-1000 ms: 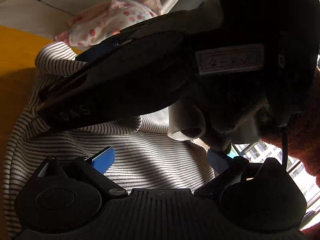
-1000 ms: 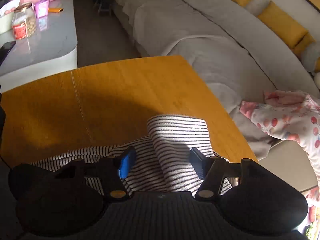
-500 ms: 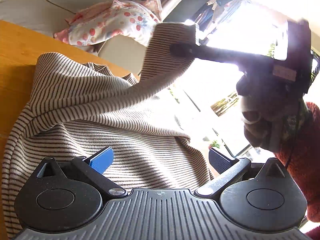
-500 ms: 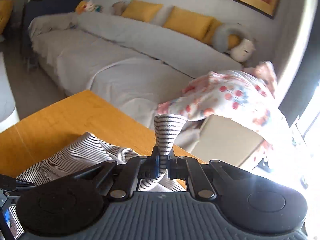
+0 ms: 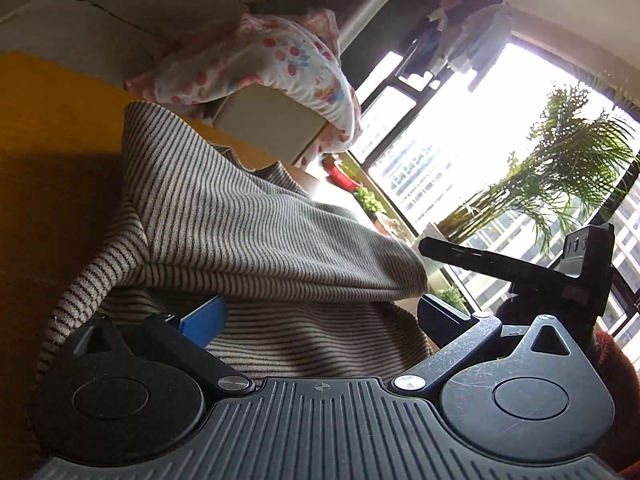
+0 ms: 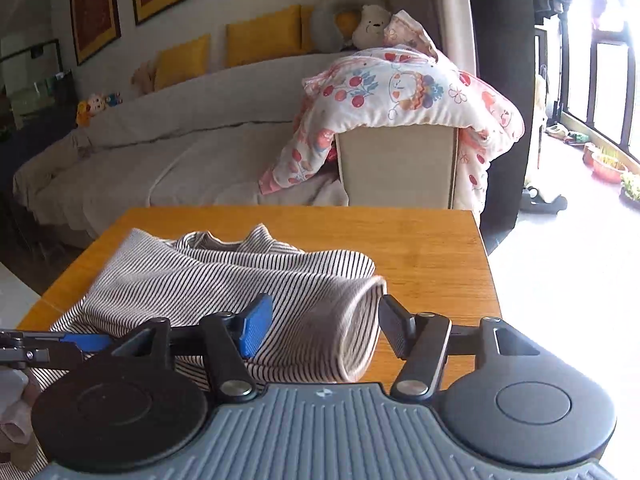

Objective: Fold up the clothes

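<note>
A striped long-sleeved top (image 6: 224, 280) is lying on the wooden desk (image 6: 432, 248), partly gathered: one sleeve (image 6: 340, 320) is lying across the body, its cuff pointing at the desk's near edge, while the neckline is sitting rumpled at the far side. The right tool (image 6: 324, 328) is hovering with its fingers spread on either side of that cuff, holding nothing. The left tool (image 5: 320, 316) is also standing wide apart, low over the fabric, gripping nothing. Judging by this, one sleeve is folded in, but the body is looking loose and uneven, so smoothing and further folds are probably remaining. The other sleeve's position is not showing clearly.
</note>
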`<state>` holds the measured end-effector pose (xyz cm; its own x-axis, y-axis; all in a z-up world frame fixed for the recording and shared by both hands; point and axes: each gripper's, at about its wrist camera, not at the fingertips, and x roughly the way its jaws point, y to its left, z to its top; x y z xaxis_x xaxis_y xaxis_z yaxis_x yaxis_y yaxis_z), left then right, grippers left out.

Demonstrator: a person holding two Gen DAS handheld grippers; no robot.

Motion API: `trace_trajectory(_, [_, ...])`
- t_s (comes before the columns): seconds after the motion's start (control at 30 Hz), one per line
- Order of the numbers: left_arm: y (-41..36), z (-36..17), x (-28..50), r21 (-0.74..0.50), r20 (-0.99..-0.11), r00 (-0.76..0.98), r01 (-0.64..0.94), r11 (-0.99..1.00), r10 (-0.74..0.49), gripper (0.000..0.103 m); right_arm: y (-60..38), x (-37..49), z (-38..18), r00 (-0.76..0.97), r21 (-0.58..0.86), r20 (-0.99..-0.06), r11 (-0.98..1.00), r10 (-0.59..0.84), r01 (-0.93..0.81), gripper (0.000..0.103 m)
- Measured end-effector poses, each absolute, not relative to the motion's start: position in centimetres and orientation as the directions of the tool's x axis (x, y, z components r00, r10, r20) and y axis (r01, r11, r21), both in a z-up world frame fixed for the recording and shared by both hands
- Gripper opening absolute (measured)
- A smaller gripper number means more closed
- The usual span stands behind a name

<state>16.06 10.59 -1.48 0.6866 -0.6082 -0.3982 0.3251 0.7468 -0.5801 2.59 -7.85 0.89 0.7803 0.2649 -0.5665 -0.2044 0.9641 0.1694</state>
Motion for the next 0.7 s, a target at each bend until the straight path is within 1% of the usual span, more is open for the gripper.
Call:
trace_trajectory(0.13, [10.2,0.1,15.0,-0.476,-0.403,0.719,0.363,0.801,-0.566,0.103,-9.6,3.1,0.9,0.791,0.262,-0.537,0.949,0.292,-0.172,0.064])
trace_trajectory(0.17, [10.1,0.4,14.9,-0.449,-0.407,0.728,0.366,0.815,-0.551,0.103,-9.9,3.5,0.4,0.781,0.286,-0.548,0.944,0.301,-0.163,0.069])
trace_trajectory(0.23, [10.2,1.1,14.8,-0.402,-0.415,0.744,0.366,0.839,-0.523,0.103,-9.7,4.6,-1.6,0.731,0.329,-0.598,0.932,0.329,-0.151,0.070])
trace_trajectory(0.3, [10.3,1.3,14.8,-0.341,-0.453,0.757,0.341,0.876,-0.471,0.103,-8.9,5.0,-2.6,0.719,0.310,-0.617,0.939,0.319,-0.151,0.056])
trace_trajectory(0.33, [10.1,1.2,14.9,-0.281,-0.484,0.765,0.324,0.904,-0.425,0.103,-8.4,5.0,-2.4,0.726,0.289,-0.610,0.942,0.318,-0.170,0.033])
trace_trajectory(0.37, [9.9,1.0,15.0,-0.214,-0.508,0.773,0.314,0.925,-0.380,0.103,-7.8,4.9,-1.8,0.739,0.264,-0.596,0.946,0.314,-0.189,0.016])
trace_trajectory(0.4, [9.7,0.9,15.1,-0.147,-0.527,0.780,0.307,0.940,-0.337,0.103,-7.2,4.9,-0.9,0.758,0.235,-0.575,0.950,0.307,-0.207,0.010])
trace_trajectory(0.47, [9.8,0.7,15.4,-0.080,-0.554,0.786,0.279,0.957,-0.276,0.103,-6.0,5.0,1.7,0.788,0.206,-0.522,0.945,0.325,-0.254,0.005])
trace_trajectory(0.5, [10.0,0.8,15.5,-0.069,-0.560,0.789,0.260,0.963,-0.253,0.103,-5.3,5.1,3.0,0.802,0.192,-0.491,0.940,0.340,-0.281,0.004])
trace_trajectory(0.63, [11.7,0.9,15.9,-0.058,-0.558,0.814,0.153,0.987,-0.159,0.103,-3.0,5.3,7.7,0.842,0.126,-0.367,0.918,0.395,-0.376,0.004])
trace_trajectory(0.67, [12.2,0.9,15.9,-0.062,-0.560,0.816,0.131,0.989,-0.143,0.103,-2.6,5.6,8.2,0.849,0.109,-0.350,0.918,0.395,-0.382,0.004])
trace_trajectory(0.7, [12.7,0.9,15.8,-0.071,-0.563,0.815,0.114,0.991,-0.135,0.103,-2.5,6.0,8.0,0.851,0.102,-0.353,0.920,0.388,-0.377,0.004])
